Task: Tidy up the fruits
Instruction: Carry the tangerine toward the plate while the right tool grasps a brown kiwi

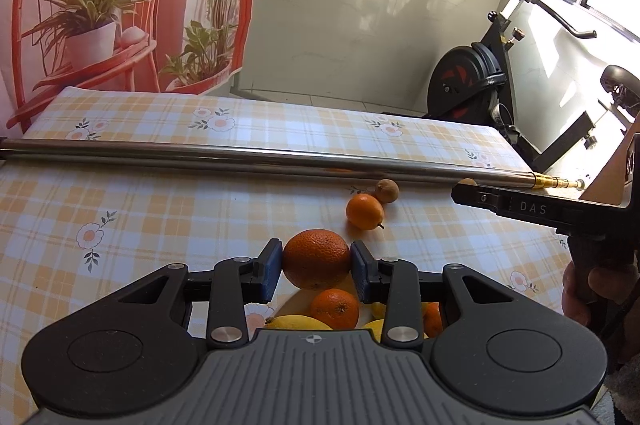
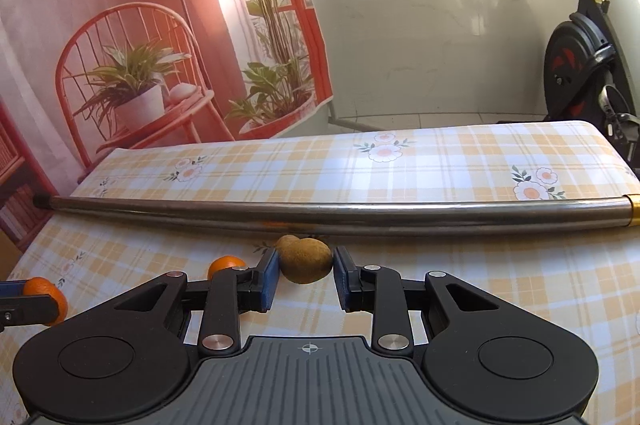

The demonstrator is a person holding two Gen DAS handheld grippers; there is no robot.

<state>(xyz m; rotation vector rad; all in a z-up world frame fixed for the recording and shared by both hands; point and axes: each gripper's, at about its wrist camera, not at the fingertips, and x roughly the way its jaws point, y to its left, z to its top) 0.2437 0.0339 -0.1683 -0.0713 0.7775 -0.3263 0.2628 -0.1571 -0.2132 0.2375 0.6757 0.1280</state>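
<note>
- Two grippers work above a table (image 1: 160, 193) covered in a yellow-checked, flowered cloth.
- Left gripper (image 1: 317, 267): its blue pads press both sides of a large orange (image 1: 317, 259), pinching it in the air above a heap of fruit.
- Under that orange, in the left wrist view, sit a smaller orange (image 1: 335, 308) and several lemons (image 1: 298, 322), partly hidden by the gripper body.
- Right gripper (image 2: 306, 271): its jaws are drawn close around a brown kiwi (image 2: 306, 264), the pads at or nearly at its sides; a thin gap shows on the right side, so a firm pinch cannot be confirmed.
- In the left wrist view the kiwi (image 1: 387, 190) lies on the cloth just behind a tangerine (image 1: 364, 211), close to a long metal rod (image 1: 240, 157) lying across the table.
- From the right wrist view the tangerine (image 2: 226, 266) sits left of the kiwi, and the large orange (image 2: 45, 299) shows at the far left edge.
- A hand (image 1: 588, 289) grips the right gripper's handle at the right edge.
</note>
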